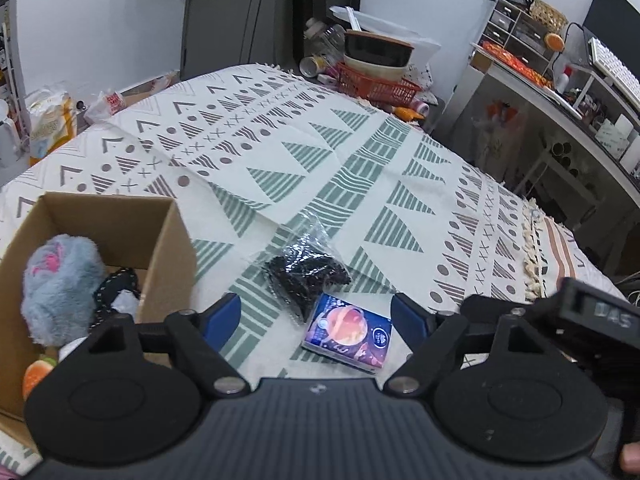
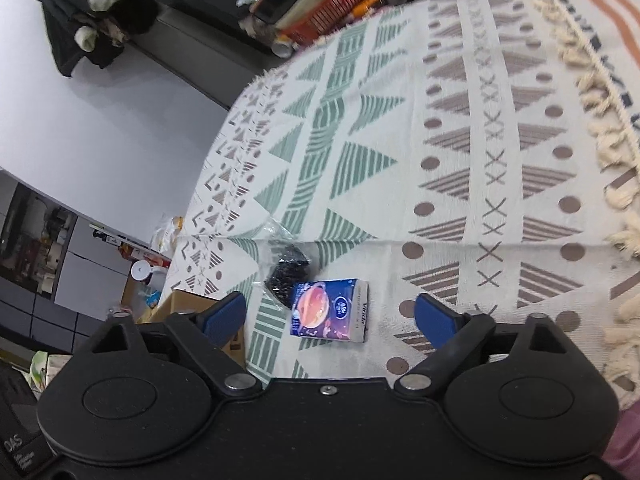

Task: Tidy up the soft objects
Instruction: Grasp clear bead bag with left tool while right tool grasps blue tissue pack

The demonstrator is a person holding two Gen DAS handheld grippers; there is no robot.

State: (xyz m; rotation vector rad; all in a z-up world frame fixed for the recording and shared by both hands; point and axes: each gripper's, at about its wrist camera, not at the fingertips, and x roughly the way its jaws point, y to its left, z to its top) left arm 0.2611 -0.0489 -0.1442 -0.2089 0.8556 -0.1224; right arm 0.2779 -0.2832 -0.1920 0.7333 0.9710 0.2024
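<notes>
Currently, both the left hand-held gripper (image 1: 316, 314) and the right hand-held gripper (image 2: 330, 314) hover wide and empty over the tissue pack (image 1: 347, 333), which lies touching the bagged black item (image 1: 306, 274) on the counter (image 1: 400, 184), beside the cardboard box (image 1: 160, 240) holding the plush toy (image 1: 60, 276), presumably the collection point.

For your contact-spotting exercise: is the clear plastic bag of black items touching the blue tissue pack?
Touching. In the left wrist view the clear plastic bag of black items overlaps the corner of the blue tissue pack, no cloth between.
</notes>
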